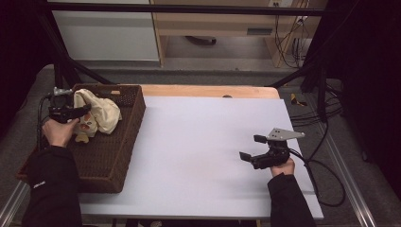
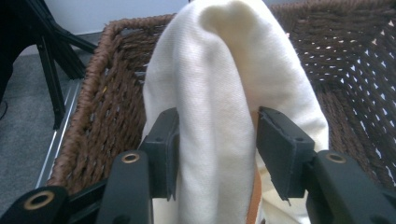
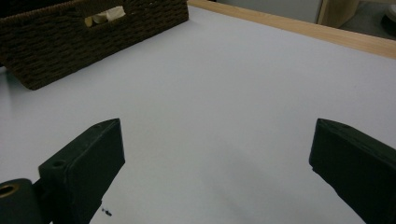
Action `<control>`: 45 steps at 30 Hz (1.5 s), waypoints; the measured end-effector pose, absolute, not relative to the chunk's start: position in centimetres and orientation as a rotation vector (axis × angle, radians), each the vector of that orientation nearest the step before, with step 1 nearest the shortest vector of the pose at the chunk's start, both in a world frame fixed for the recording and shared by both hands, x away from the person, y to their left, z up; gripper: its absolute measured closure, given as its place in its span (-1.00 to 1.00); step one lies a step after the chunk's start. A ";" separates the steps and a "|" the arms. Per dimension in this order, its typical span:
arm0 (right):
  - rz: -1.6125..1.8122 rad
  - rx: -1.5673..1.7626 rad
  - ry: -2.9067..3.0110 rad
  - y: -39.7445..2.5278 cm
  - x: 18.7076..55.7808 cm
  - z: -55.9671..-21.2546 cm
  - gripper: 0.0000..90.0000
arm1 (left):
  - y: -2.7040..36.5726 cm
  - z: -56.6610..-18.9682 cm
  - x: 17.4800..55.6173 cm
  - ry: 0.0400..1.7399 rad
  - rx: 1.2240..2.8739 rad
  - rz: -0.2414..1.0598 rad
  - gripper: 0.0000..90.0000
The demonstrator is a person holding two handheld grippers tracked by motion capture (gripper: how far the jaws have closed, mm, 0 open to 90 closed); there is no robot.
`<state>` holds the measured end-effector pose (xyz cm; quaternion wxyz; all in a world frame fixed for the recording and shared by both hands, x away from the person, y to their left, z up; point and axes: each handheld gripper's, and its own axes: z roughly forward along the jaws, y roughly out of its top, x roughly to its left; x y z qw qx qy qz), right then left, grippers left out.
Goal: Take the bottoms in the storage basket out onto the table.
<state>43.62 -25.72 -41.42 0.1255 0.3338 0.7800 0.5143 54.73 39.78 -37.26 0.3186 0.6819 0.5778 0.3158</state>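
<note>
A cream cloth (image 1: 103, 113) with an orange print lies bunched at the far end of a brown wicker basket (image 1: 101, 158) on the left of the table. My left gripper (image 1: 84, 110) reaches into the basket from its left side. In the left gripper view the cloth (image 2: 219, 84) rises as a thick fold that fills the gap of the gripper (image 2: 217, 156), both pads pressing on it. My right gripper (image 1: 252, 147) is held open low over the white tabletop (image 1: 198, 137) at the right, and between its jaws (image 3: 219, 163) is nothing but bare tabletop.
The basket (image 3: 93, 32) has a handle slot through which cream cloth shows. A wooden strip (image 3: 289, 23) runs along the table's far edge. Black frame posts (image 1: 61, 61) stand behind the basket, and cables (image 1: 326, 179) trail off the right side.
</note>
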 end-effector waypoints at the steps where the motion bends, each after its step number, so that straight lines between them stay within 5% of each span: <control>1: 1.500 0.972 2.271 -25.7 43.6 -41.4 -0.91 | 39.6 -37.3 54.8 1.509 1.812 0.827 0.16; 7: 1.508 0.972 2.266 -25.8 43.5 -41.3 -0.91 | 39.4 -37.2 54.5 1.524 1.843 0.815 0.67; 10: 1.506 0.973 2.267 -25.8 43.5 -41.3 -0.91 | 39.4 -37.1 54.4 1.539 1.850 0.805 0.76; 45: 1.512 0.970 2.260 -25.8 43.5 -41.3 -0.91 | 39.1 -34.6 51.9 1.469 1.810 0.710 0.83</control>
